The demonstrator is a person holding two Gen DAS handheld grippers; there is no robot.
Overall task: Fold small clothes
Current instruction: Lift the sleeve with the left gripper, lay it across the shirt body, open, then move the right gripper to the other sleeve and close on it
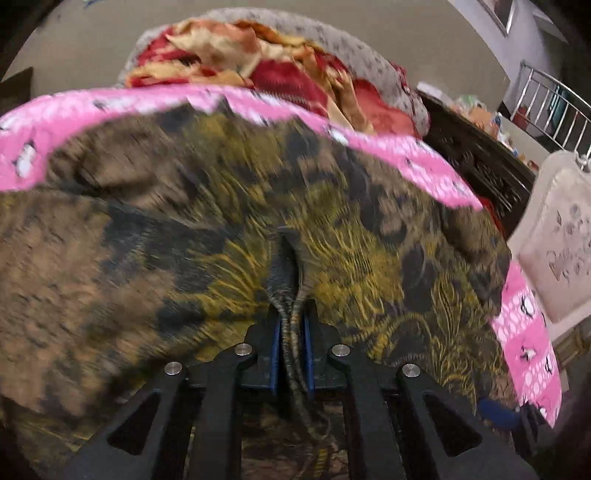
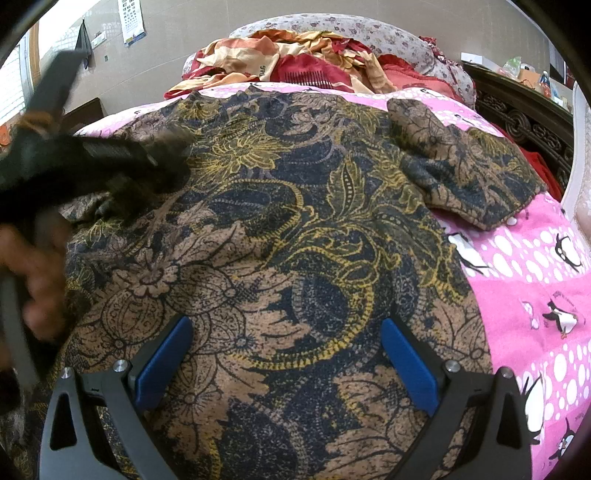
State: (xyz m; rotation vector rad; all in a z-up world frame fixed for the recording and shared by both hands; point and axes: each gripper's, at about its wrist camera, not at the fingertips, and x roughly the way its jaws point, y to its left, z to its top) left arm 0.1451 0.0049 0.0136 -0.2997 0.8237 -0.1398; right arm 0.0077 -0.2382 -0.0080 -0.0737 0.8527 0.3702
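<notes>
A brown, navy and yellow floral garment [image 2: 280, 221] lies spread over a pink penguin-print sheet [image 2: 535, 280], with one sleeve [image 2: 461, 173] pointing to the right. In the left wrist view the garment [image 1: 166, 229] is blurred, and my left gripper [image 1: 292, 325] is shut on a pinched fold of it. That same left gripper [image 2: 162, 155] shows blurred at the garment's left side in the right wrist view, with a person's hand [image 2: 33, 280] behind it. My right gripper [image 2: 286, 354] stands open low over the garment's near part, with flat cloth between its blue pads [image 2: 162, 362].
A heap of red and cream cloth [image 2: 295, 62] and a floral grey quilt [image 2: 369, 29] lie at the far end of the bed. A dark carved wooden board [image 2: 524, 122] runs along the right. A white cushioned piece [image 1: 554, 229] and a metal railing [image 1: 546, 99] stand beyond it.
</notes>
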